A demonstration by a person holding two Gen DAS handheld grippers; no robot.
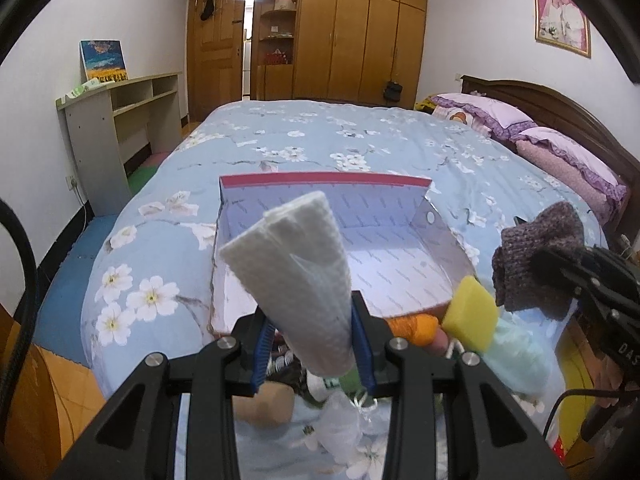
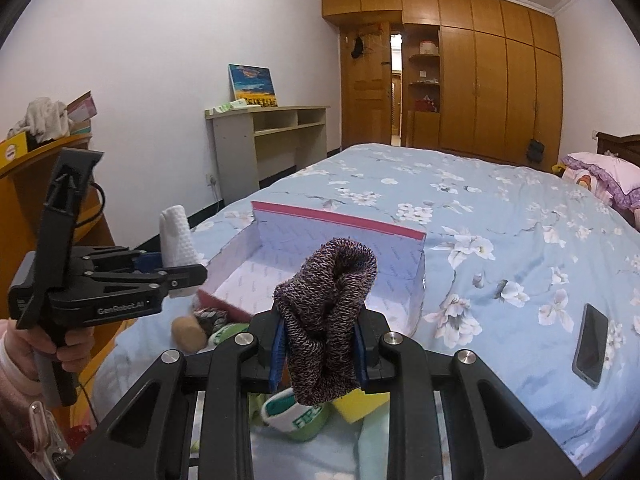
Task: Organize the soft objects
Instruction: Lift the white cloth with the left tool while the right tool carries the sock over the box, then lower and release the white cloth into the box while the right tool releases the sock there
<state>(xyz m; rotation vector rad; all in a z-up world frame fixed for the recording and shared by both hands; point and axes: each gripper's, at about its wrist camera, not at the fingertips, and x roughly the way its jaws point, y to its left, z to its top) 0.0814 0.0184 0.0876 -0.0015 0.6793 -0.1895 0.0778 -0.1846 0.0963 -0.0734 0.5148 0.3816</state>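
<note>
My left gripper is shut on a folded white towel and holds it up just in front of an open cardboard box with a pink rim on the bed. My right gripper is shut on a purple-brown knitted piece and holds it before the same box. The right gripper and its knit show at the right of the left wrist view. The left gripper with the towel shows at the left of the right wrist view. Loose soft items lie below: a yellow sponge, an orange piece, a green-white sock.
A blue floral bedspread covers the bed. A black phone lies on it at the right. Purple pillows lie by the headboard. A beige desk stands by the left wall, wardrobes at the back. An orange cabinet stands at the left.
</note>
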